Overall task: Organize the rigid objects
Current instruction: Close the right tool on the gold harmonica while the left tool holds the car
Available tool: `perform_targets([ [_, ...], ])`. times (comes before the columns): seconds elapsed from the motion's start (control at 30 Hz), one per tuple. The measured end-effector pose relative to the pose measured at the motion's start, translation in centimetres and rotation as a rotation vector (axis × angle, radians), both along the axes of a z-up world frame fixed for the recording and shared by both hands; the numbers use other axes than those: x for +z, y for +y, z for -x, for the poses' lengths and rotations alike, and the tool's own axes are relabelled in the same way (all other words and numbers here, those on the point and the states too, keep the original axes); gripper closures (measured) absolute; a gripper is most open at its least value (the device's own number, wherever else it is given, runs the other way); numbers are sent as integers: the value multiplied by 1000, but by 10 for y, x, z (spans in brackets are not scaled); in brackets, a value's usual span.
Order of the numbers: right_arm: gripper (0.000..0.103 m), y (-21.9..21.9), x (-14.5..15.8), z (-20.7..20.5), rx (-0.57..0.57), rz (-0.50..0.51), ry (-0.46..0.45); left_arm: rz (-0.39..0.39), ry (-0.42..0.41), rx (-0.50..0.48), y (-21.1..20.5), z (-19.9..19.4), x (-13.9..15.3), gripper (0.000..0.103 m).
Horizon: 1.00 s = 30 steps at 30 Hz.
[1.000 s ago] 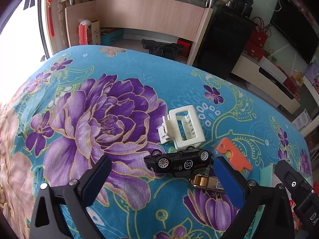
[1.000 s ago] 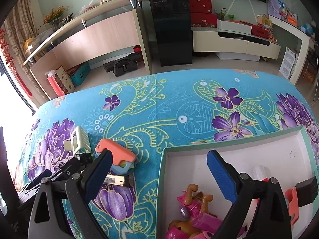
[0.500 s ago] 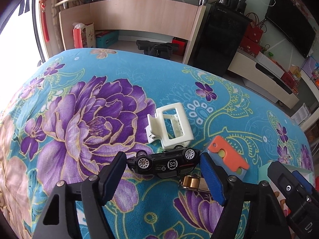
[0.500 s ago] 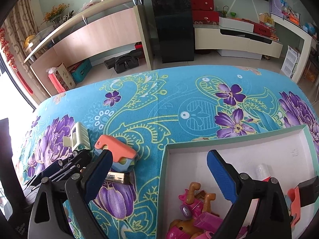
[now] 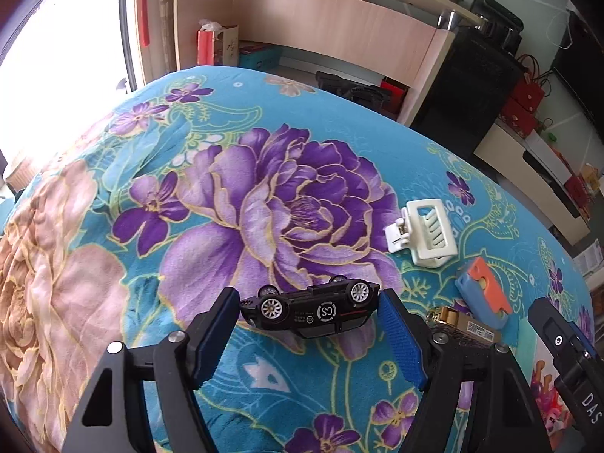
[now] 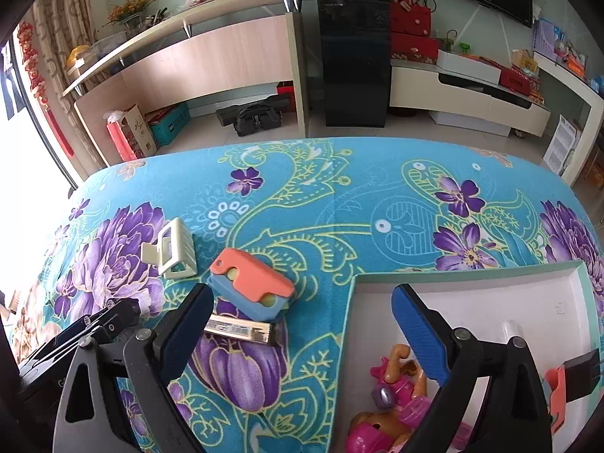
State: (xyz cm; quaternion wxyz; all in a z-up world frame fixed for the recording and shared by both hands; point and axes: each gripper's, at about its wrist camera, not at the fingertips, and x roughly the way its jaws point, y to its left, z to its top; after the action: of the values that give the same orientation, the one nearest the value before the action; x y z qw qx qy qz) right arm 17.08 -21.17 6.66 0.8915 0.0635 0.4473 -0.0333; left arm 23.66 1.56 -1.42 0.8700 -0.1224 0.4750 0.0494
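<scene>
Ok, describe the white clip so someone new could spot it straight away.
Start at the big purple flower on the teal blanket; at its edge, beyond the upturned black toy car, lies the white clip. It is the only pale item, an open rectangular frame with comb-like teeth, unlike the orange-and-blue block nearby.

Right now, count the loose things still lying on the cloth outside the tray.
3: the white hair clip, the orange and blue case beside it, the gold-ended bar just in front. The black toy car is in the left gripper.
</scene>
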Motion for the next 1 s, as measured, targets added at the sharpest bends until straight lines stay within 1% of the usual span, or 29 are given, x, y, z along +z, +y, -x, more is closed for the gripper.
perform_targets([
  [0.1,8,16,0,-1,45,-15,6,7,-5,51,16,5,4,25],
  [0.2,8,32,-5,-2,74,7,18,10,-6,66,25,7,5,25],
  [0.3,8,41,-12,-4,92,2,46,20,-1,87,34,9,4,25],
  [0.5,8,47,-26,-8,98,-18,90,40,5,84,35,8,3,25],
  [0.73,8,51,-43,-12,89,-10,132,54,7,89,38,7,2,25],
  [0.93,8,46,-54,-16,56,-43,153,54,8,81,36,7,2,25],
  [1.0,8,45,-54,-15,48,-46,144,53,7,77,35,6,3,25],
])
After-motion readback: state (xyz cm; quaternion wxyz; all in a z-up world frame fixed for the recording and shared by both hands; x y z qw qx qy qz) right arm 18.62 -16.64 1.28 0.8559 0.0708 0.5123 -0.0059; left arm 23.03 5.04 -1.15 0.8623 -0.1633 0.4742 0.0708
